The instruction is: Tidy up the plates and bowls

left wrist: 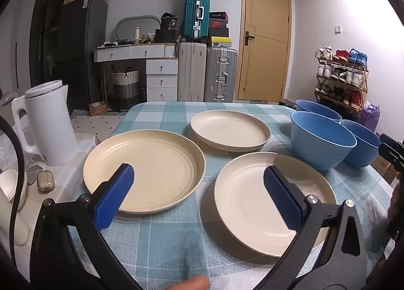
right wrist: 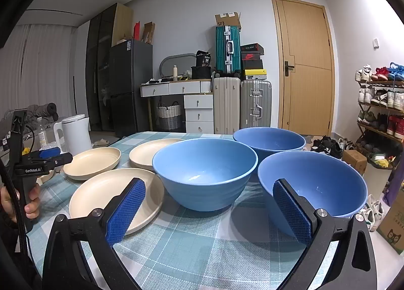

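While both tools hover low over the checked tablecloth [left wrist: 161, 244], neither one grips anything. The left gripper [left wrist: 199, 176] has its jaws spread wide, and its blue pads [left wrist: 113, 199] frame two cream dishes: the left plate [left wrist: 144, 171] lies ahead of the left pad, and the near plate [left wrist: 252, 204] sits partly behind the right pad, neither touched. A third plate, the far plate [left wrist: 229, 129], rests further back toward the middle of the table, apart from the other two.

Over on the right, the right gripper [right wrist: 209, 201] is likewise released, jaws wide. The middle bowl [right wrist: 204, 174] stands upright just ahead of the gap between its fingers, slightly left of centre. The right bowl [right wrist: 313, 186] sits just behind the right finger, too close to say whether they touch. A back bowl [right wrist: 269, 141] stands behind both, close against them. All three blue bowls sit separately on the cloth, as do the plates.

A white kettle [left wrist: 48, 123] stands off the table's left edge, well away from the dishes.
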Available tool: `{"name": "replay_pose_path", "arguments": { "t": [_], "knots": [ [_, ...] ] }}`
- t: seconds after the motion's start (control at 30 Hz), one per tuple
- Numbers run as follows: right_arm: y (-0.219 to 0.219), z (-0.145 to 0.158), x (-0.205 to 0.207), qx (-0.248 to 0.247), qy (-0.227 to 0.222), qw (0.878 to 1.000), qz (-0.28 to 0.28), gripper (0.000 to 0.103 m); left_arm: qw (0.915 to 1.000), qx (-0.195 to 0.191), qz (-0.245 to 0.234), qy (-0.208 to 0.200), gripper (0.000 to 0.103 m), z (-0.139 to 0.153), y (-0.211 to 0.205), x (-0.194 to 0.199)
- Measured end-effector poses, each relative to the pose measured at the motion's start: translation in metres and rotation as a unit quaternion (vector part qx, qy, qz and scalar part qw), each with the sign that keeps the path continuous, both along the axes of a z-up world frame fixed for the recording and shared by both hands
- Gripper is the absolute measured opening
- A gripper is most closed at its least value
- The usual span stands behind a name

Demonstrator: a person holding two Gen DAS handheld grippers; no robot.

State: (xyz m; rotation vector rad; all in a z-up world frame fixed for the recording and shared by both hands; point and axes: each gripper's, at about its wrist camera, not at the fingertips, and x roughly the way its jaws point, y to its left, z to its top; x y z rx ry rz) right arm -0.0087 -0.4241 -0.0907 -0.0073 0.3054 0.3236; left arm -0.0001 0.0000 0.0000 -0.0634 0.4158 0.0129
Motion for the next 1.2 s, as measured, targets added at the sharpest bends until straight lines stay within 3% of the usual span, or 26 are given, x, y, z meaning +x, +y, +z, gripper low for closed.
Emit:
{"name": "replay_pose_path", "arguments": {
  "t": [1.2],
  "knots": [
    [-0.0002,0.0003,0.0003,0.000,0.002,1.000,0.000,0.103,1.0000,-0.005,0.003,0.002,0.102,-0.0003,-0.0019,-0.0007]
  ]
}}
